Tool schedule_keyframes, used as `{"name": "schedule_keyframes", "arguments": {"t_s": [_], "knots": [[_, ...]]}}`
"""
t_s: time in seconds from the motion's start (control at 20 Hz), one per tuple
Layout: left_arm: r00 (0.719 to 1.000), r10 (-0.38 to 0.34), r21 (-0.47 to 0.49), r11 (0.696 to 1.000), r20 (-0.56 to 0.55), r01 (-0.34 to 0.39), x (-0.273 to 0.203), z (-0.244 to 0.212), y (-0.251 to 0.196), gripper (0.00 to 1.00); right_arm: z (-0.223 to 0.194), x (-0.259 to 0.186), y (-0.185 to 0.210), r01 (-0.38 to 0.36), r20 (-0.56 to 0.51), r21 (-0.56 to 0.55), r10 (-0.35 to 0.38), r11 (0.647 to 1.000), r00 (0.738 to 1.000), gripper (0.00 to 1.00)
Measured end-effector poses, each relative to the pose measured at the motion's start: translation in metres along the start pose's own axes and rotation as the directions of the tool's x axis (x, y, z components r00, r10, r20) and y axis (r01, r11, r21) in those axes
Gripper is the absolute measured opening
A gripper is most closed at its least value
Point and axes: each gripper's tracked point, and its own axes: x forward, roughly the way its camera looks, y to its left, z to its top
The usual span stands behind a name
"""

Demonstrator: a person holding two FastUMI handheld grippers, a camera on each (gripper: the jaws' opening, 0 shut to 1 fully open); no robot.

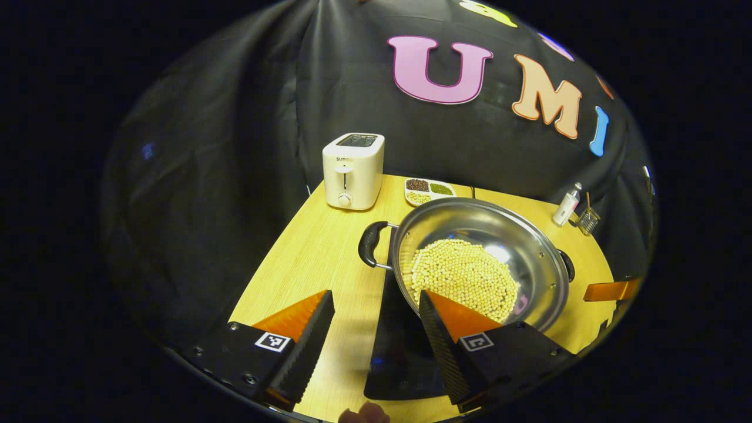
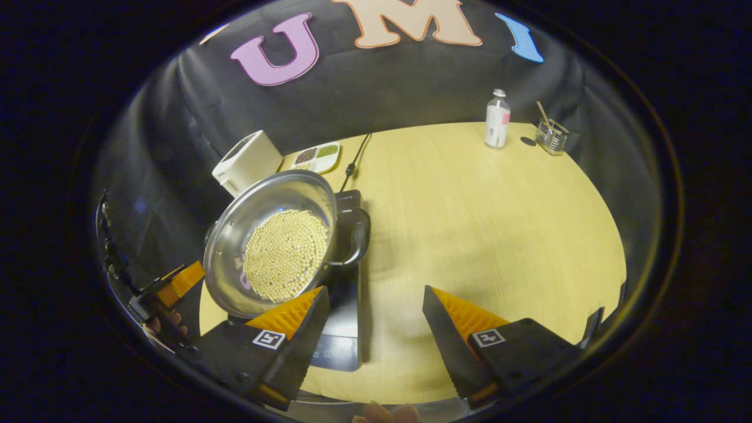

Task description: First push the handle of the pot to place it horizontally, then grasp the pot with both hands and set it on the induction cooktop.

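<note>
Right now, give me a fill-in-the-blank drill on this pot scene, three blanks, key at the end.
1. The pot sits on the black ____.
2. Inside the pot lies a layer of pale ____.
3. Both the left gripper and the right gripper have their jaws ____, holding nothing.
Missing words: induction cooktop; beans; open.

Left tongs (image 1: pixel 376 305): fingers spread wide apart, pointing forward and down, nothing between them. Right tongs (image 2: pixel 376 299): likewise wide open, gripping nothing. From the right gripper view, the left tongs (image 2: pixel 176 282) sit far off to the left, with a hand (image 2: pixel 161 326) behind them.
</note>
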Motion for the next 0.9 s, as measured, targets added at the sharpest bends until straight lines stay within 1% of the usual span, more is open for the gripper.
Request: {"name": "schedule_keyframes", "arguments": {"t_s": [0.05,0.1,0.15,0.2,0.25,0.3,0.35,0.4,0.45,0.55,0.6,0.65,0.7,0.75,0.8,0.85,0.9], "knots": [[1.000,0.013,0.005,1.000,0.009,-0.013,-0.009,-0.001,-0.004,0.89,0.000,-0.003,-0.004,-0.017,0.005,0.010,0.017,1.000,1.000,0.99],[1.000,0.025,0.004,1.000,0.014,-0.025,-0.019,-0.003,-0.010,0.89,0.001,-0.006,-0.011,-0.031,0.013,0.010,0.031,0.999,0.999,0.99],[0.999,0.037,-0.003,0.999,0.023,-0.036,-0.028,-0.004,-0.019,0.89,-0.001,-0.010,-0.019,-0.047,0.017,0.003,0.047,0.999,0.999,0.96],[0.999,0.049,-0.012,0.999,0.023,-0.049,-0.037,-0.008,-0.028,0.89,-0.003,-0.015,-0.029,-0.059,0.020,-0.007,0.059,0.998,0.998,0.99],[0.998,0.059,-0.021,0.998,0.019,-0.059,-0.046,-0.012,-0.039,0.89,-0.005,-0.022,-0.041,-0.071,0.024,-0.015,0.071,0.997,0.997,0.99],[0.997,0.070,-0.027,0.997,0.015,-0.070,-0.055,-0.019,-0.052,0.89,-0.008,-0.029,-0.054,-0.079,0.024,-0.024,0.079,0.997,0.997,0.96],[0.997,0.077,-0.030,0.997,0.000,-0.077,-0.065,-0.027,-0.066,0.89,-0.012,-0.038,-0.071,-0.077,0.023,-0.038,0.078,0.996,0.997,0.99],[0.997,0.073,-0.031,0.997,-0.004,-0.073,-0.077,-0.034,-0.085,0.89,-0.013,-0.048,-0.088,-0.079,0.039,-0.054,0.081,0.995,0.996,0.95],[0.998,0.068,-0.019,0.998,0.003,-0.068,-0.088,-0.039,-0.103,0.89,-0.011,-0.056,-0.104,-0.080,0.065,-0.068,0.085,0.994,0.994,0.99],[0.997,0.079,0.019,0.997,0.021,-0.079,-0.110,-0.047,-0.135,0.91,-0.014,-0.075,-0.129,-0.095,0.082,-0.072,0.100,0.993,0.992,0.99],[0.996,0.082,0.018,0.996,0.027,-0.083,-0.125,-0.046,-0.149,0.89,-0.008,-0.085,-0.136,-0.110,0.106,-0.063,0.116,0.992,0.988,0.95],[0.996,0.072,-0.006,0.997,0.048,-0.071,-0.139,-0.038,-0.166,0.89,0.001,-0.097,-0.143,-0.121,0.139,-0.060,0.128,0.991,0.982,0.95],[0.994,0.051,-0.041,0.998,0.092,-0.048,-0.151,-0.019,-0.183,0.89,0.016,-0.113,-0.148,-0.132,0.181,-0.066,0.142,0.989,0.973,0.98],[0.990,0.034,-0.068,0.997,0.137,-0.025,-0.161,0.002,-0.201,0.89,0.034,-0.127,-0.151,-0.140,0.234,-0.080,0.155,0.987,0.960,0.94],[0.986,0.023,-0.076,0.997,0.167,-0.010,-0.171,0.023,-0.214,0.89,0.055,-0.143,-0.155,-0.141,0.285,-0.099,0.164,0.985,0.944,0.94],[0.984,0.014,-0.070,0.998,0.179,-0.001,-0.180,0.033,-0.224,0.89,0.073,-0.156,-0.158,-0.138,0.331,-0.117,0.170,0.983,0.928,0.94],[0.980,0.000,-0.056,0.998,0.200,0.011,-0.191,0.047,-0.236,0.89,0.090,-0.172,-0.160,-0.137,0.376,-0.129,0.176,0.982,0.910,0.98]]}}
